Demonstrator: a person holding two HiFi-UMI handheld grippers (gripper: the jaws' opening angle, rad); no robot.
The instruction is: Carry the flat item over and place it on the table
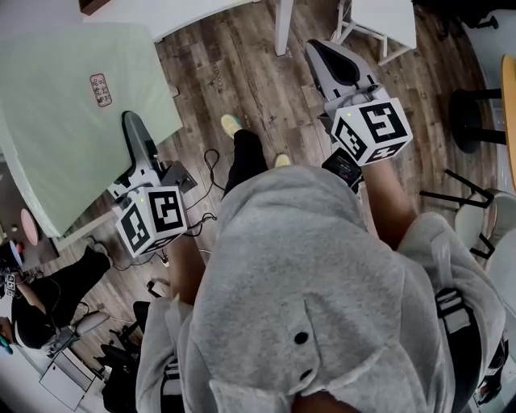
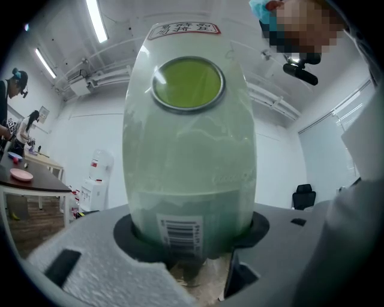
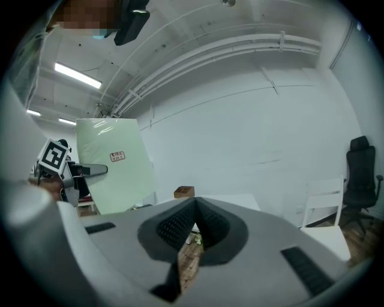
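Note:
The flat item [image 1: 72, 121] is a large pale green panel with a small red label, held off the floor at the upper left of the head view. My left gripper [image 1: 133, 129] is shut on its lower right edge. In the left gripper view the panel [image 2: 189, 150] rises upright from between the dark pads, with a barcode low down, and my left gripper [image 2: 192, 240] clamps its base. My right gripper [image 1: 326, 52] is held out to the right, shut with nothing in it. In its own view the right gripper [image 3: 193, 207] has its pads touching, and the green panel [image 3: 117, 180] shows at the left.
A white table [image 1: 201, 16] with its leg [image 1: 282, 28] stands ahead, a white chair [image 1: 387, 24] and a black stool [image 1: 476, 113] to the right. Cables [image 1: 205, 169] lie on the wooden floor. A seated person [image 1: 48, 298] is at lower left. A brown box [image 3: 184, 192] rests on the white table.

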